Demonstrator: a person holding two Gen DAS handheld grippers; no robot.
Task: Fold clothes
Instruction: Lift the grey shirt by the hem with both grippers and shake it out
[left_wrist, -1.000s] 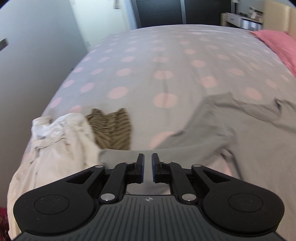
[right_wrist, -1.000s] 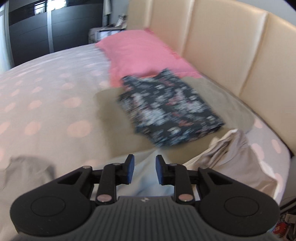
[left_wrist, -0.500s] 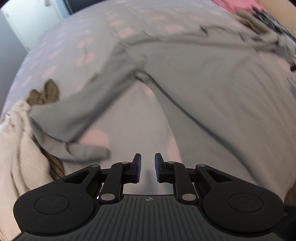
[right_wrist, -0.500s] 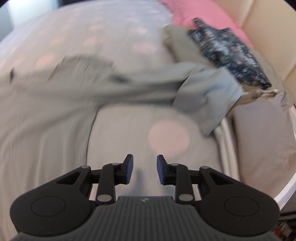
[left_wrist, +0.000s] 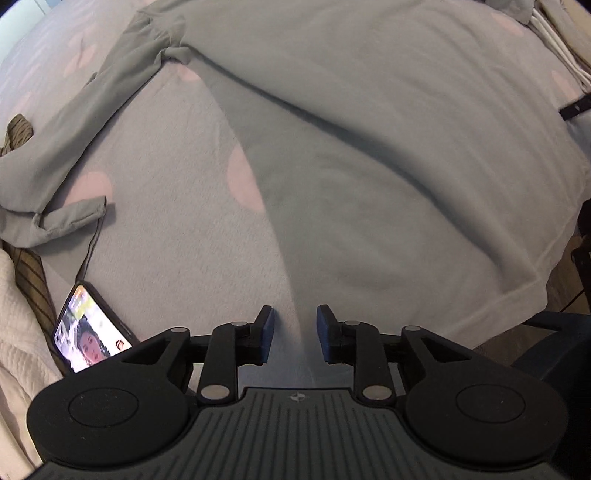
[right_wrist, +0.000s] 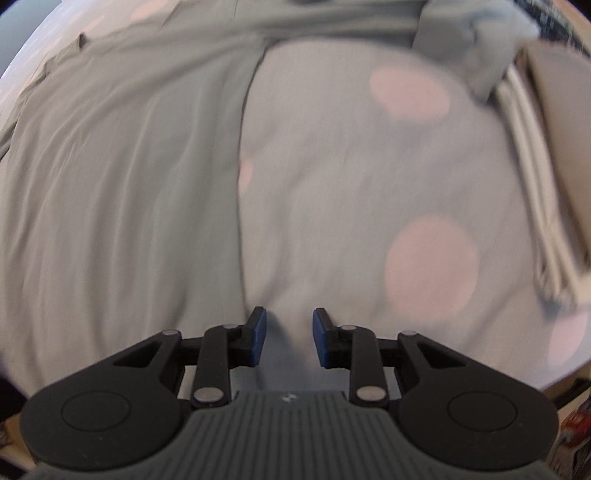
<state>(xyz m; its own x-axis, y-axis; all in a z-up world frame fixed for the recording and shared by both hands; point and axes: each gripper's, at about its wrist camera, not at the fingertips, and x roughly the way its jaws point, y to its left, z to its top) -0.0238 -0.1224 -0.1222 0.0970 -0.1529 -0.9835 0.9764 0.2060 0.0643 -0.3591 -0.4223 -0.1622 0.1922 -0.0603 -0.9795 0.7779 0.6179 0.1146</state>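
Observation:
A grey long-sleeved top (left_wrist: 388, 122) lies spread flat on the pink-dotted bedspread (left_wrist: 177, 236). Its left sleeve (left_wrist: 74, 122) runs out to the left, cuff folded over. My left gripper (left_wrist: 294, 334) is open and empty, just above the top's lower left side edge. In the right wrist view the same top (right_wrist: 122, 177) fills the left half, its right side edge running down the middle. My right gripper (right_wrist: 289, 338) is open and empty, low over the bedspread (right_wrist: 369, 206) just right of that edge. The right sleeve (right_wrist: 476, 40) is bunched at the upper right.
A lit phone (left_wrist: 90, 332) with a cable lies on the bed at lower left, beside a cream garment (left_wrist: 22, 332) and a brown striped one (left_wrist: 29, 266). Folded beige clothes (right_wrist: 554, 155) lie at the right edge of the bed.
Both grippers have tilted down and come closer to the bed, over the top's lower side edges. The left jaws have opened wider. The phone has come into view.

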